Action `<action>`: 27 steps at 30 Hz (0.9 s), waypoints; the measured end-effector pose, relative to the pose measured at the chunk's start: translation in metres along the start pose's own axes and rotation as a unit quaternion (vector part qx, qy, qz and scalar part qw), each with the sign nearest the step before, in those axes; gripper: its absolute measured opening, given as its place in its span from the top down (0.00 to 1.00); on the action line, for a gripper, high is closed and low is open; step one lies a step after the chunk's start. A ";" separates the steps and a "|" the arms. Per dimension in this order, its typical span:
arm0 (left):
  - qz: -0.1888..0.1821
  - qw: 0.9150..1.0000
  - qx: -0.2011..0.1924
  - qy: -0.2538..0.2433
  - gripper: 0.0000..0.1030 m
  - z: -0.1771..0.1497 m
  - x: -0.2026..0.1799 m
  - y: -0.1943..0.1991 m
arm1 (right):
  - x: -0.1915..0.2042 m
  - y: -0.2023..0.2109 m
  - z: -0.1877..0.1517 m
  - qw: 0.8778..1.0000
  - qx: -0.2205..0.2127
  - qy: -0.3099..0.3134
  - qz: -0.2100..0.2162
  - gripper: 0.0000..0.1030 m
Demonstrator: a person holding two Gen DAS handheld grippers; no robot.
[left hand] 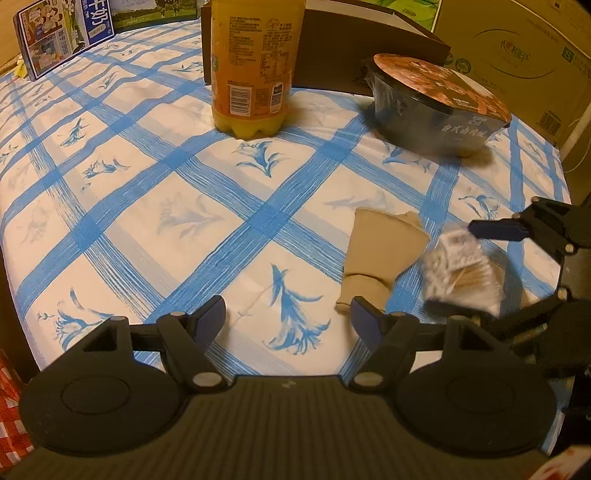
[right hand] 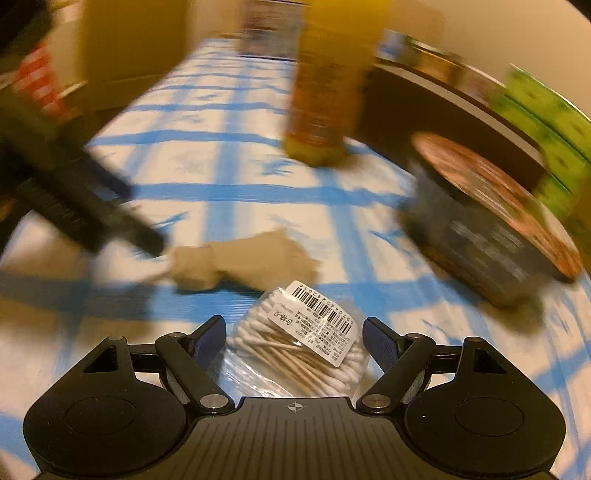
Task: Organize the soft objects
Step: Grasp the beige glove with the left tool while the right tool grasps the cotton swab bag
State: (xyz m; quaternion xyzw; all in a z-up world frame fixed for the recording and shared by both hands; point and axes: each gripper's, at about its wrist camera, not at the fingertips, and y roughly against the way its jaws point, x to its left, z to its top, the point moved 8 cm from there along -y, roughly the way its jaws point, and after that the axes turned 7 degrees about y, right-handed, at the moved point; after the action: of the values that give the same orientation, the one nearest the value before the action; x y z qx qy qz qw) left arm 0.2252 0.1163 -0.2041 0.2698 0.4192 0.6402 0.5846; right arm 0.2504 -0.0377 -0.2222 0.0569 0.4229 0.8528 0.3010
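My left gripper (left hand: 288, 317) is hanging over the blue-checked tablecloth (left hand: 155, 192), its jaws spread wide with nothing between them. The beige sock (left hand: 376, 254) is lying flat on the cloth just ahead of my left gripper's right fingertip, with its folded cuff end nearest that finger; from this angle I cannot tell if the two are touching.

My right gripper (right hand: 294, 339) is sitting with its jaws apart and the bag of cotton swabs (right hand: 295, 354) lying between them. The pads stand close beside the plastic on both sides, but I cannot tell whether they are pressing on it, so I am not calling it a grasp. The barcode label is facing up, and the white tips and wooden sticks are showing through the clear plastic. In the left wrist view the same bag (left hand: 458, 269) is appearing blurred between the right gripper's fingers (left hand: 495, 229), just to the right of the sock.

The right wrist view is heavily smeared; the sock (right hand: 243, 262) is showing there as a tan shape just beyond the bag, and my left gripper is a dark streak at the left edge.

Farther back on the cloth an orange drink bottle (left hand: 255, 66) is standing upright. To its right a black instant noodle bowl (left hand: 436, 103) is sitting, sealed with a printed lid. A brown box (left hand: 354, 48) is standing behind both. A milk carton (left hand: 62, 33) is standing at the far left corner.
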 end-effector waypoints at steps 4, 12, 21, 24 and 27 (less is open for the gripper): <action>-0.001 1.000 -0.002 0.002 0.30 0.000 0.000 0.000 | -0.036 0.003 -0.008 0.988 0.017 -0.144 -0.059 0.22; -0.015 1.000 -0.013 -0.010 0.30 0.008 -0.008 0.004 | -0.042 0.029 -0.012 0.997 0.000 -0.080 -0.014 0.21; -0.066 0.996 -0.009 -0.058 0.30 0.009 -0.048 -0.009 | -0.039 0.019 -0.024 1.000 -0.006 -0.005 0.021 0.21; -0.075 0.994 -0.014 -0.080 0.32 0.011 -0.061 -0.014 | -0.049 0.014 -0.023 0.999 -0.006 -0.032 0.010 0.21; -0.067 0.994 -0.012 -0.090 0.45 0.013 -0.063 -0.025 | -0.060 0.016 -0.021 0.996 -0.017 -0.092 0.009 0.21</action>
State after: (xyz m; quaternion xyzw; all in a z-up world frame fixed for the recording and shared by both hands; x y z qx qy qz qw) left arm 0.2597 0.0572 -0.2093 0.2908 0.3742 0.5778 0.6645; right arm 0.2840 -0.0931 -0.2142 0.1342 0.3781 0.8538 0.3319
